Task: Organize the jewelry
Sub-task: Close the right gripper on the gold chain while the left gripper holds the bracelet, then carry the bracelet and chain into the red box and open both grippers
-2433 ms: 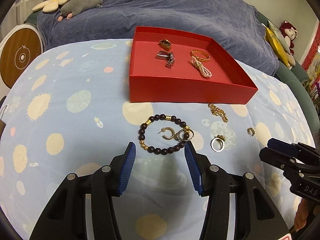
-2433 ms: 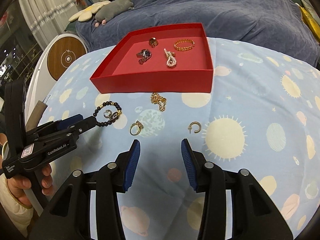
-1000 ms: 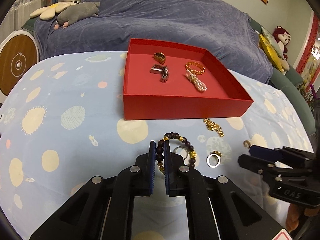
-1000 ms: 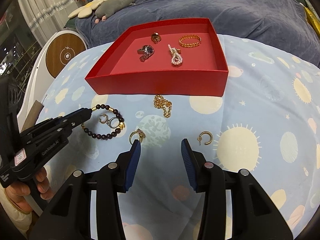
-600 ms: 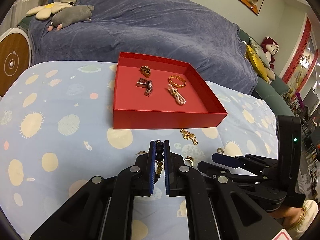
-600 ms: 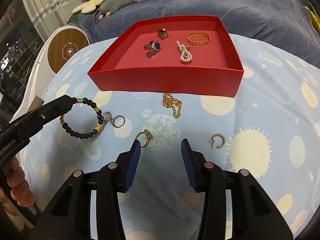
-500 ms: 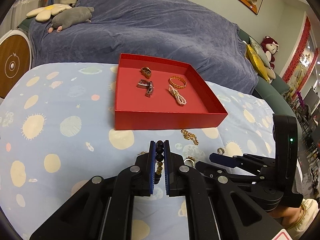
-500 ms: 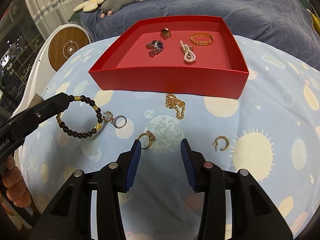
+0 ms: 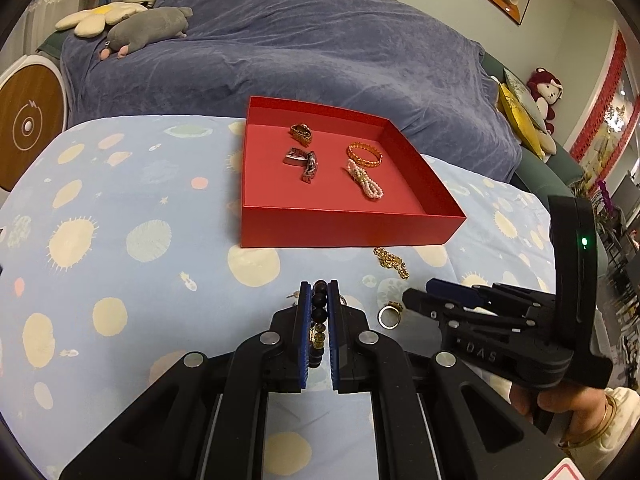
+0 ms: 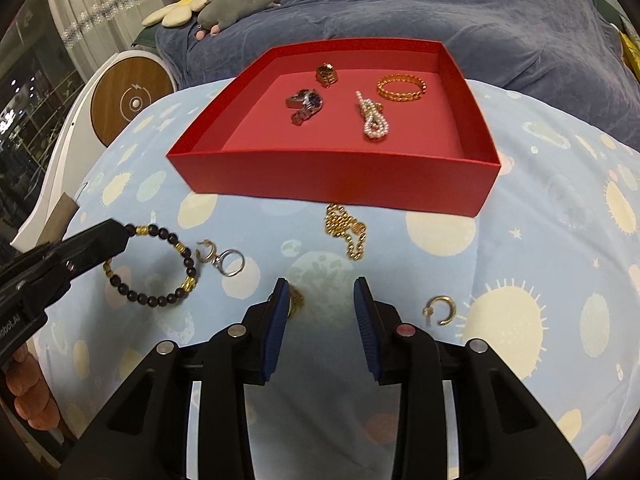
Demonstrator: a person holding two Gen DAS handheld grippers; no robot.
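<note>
My left gripper (image 9: 319, 292) is shut on a dark bead bracelet (image 9: 319, 303) with gold spacers and holds it above the cloth; in the right wrist view the bracelet (image 10: 188, 258) hangs from that gripper's tip (image 10: 114, 236). My right gripper (image 10: 320, 294) is open and empty, low over the cloth, its left finger beside a gold ring (image 10: 296, 300); it also shows in the left wrist view (image 9: 430, 296). The red box (image 10: 344, 178) holds a watch (image 10: 305, 105), a pearl piece (image 10: 374, 120), a gold bangle (image 10: 401, 87) and a brown ring (image 10: 326, 73).
Loose on the blue patterned cloth (image 10: 540, 240) lie a gold chain (image 10: 348, 230), a gold hoop earring (image 10: 442, 310), a silver ring (image 10: 231, 262) and a small hoop (image 10: 206, 252). A blue-covered sofa (image 9: 300, 48) stands behind; a round wooden disc (image 10: 128, 98) stands at the left.
My left gripper closed on the bead bracelet and lifted it off the cloth. My right gripper stayed open and edged forward toward the gold ring.
</note>
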